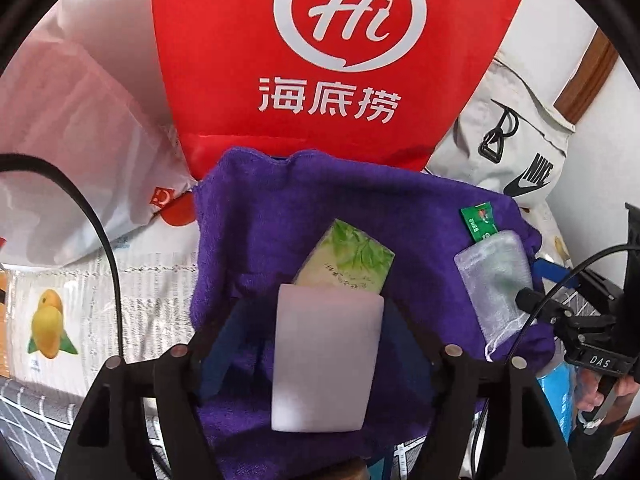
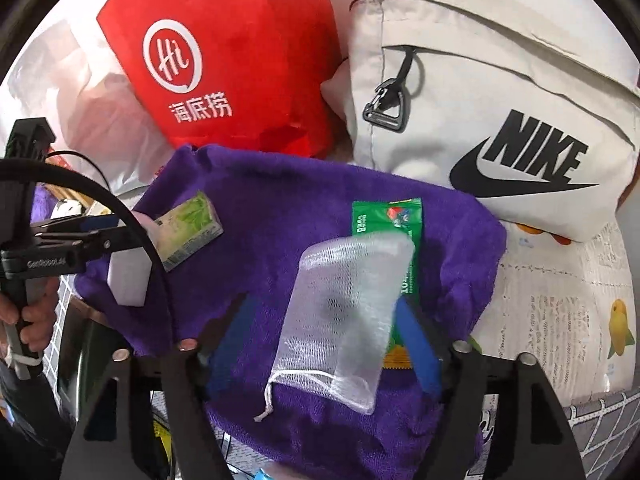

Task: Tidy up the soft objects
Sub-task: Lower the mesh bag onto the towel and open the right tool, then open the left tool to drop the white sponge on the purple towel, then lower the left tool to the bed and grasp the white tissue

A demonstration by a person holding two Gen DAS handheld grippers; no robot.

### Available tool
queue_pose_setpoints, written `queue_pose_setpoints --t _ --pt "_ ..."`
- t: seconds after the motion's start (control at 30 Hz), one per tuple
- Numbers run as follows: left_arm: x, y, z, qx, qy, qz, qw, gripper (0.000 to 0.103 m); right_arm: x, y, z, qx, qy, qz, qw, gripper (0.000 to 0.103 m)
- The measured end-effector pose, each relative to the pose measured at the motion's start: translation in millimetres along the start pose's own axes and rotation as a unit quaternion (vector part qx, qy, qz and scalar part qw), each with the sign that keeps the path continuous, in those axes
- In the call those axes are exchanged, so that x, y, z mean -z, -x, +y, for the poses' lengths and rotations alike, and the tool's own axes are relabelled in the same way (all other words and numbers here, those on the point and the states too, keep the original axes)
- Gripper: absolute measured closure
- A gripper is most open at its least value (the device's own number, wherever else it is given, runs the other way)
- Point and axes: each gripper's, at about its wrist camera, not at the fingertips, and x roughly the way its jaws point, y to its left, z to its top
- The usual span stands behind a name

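Both tongs are standing wide, gripping nothing: the left gripper (image 1: 320, 344) is straddling a light, squashy white foam block (image 1: 326, 360), best pinched across its flat sides, while the right gripper (image 2: 324, 344) is straddling a limp translucent mesh drawstring pouch (image 2: 344, 320) at twelve o'clock, likely slippery.

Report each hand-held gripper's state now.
Left hand-held gripper: open, white sponge block lies between its fingers.
Right hand-held gripper: open, mesh pouch between.

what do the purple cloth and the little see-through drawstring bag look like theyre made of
Purple cloth: looks like terry or microfibre towelling, matte, with a fuzzy looped nap. Drawstring bag: sheer white mesh, probably organza or nylon, with a faint sheen; the green packet shows through it.
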Motion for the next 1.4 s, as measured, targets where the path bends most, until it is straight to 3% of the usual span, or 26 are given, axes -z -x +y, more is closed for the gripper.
queue_pose_setpoints --t 0.07,0.23,0.3,0.47,0.6,0.7,0.9,1.1,1.23,1.4 --pt "-0.1 3.2 -1.8 -0.011 -0.005 -0.001 0.9999 0.022 -1.3 1.1 0.8 0.006 -0.002 -0.003 1.0 0.027" --pt "-1.8 12.0 -10.2 -0.088 -0.022 -0.005 0.9959 0.022 -6.1 4.3 2.3 0.019 0.0 -0.005 1.0 0.021" --pt "-2.2 16.6 -11.3 -0.1 -0.03 -0.01 0.9945 0.022 -4.5 13.4 3.4 0.017 0.013 -0.03 0.999 0.021" --pt "-2.5 43.1 -11.8 -0.071 -0.042 -0.054 0.9951 0.022 -1.1 31.6 4.6 0.028 0.003 -0.07 0.997 0.021" --pt "0.0 63.3 -21.0 -0.075 -0.061 -0.096 0.9907 0.022 6.1 51.5 6.7 0.015 -0.019 -0.102 0.995 0.021" --pt "0.2 68.8 -25.5 -0.063 -0.059 -0.09 0.9922 0.022 13.9 63.8 10.7 -0.02 -0.023 -0.097 0.995 0.021" --pt "11.1 90.3 -38.6 -0.049 -0.061 -0.09 0.9929 0.022 35.7 81.3 24.1 -0.008 -0.037 -0.042 0.998 0.021" --pt "33.4 128.8 -54.7 -0.021 -0.063 -0.093 0.9935 0.022 68.3 115.1 39.2 -0.008 -0.04 -0.046 0.998 0.021" --pt "61.5 153.6 -61.9 -0.005 -0.073 -0.088 0.9934 0.022 87.9 134.8 55.3 -0.007 -0.028 -0.055 0.998 0.021" --pt "106.3 161.8 -64.1 -0.013 -0.079 -0.066 0.9946 0.022 119.6 149.0 73.1 -0.023 -0.025 -0.054 0.998 0.021"
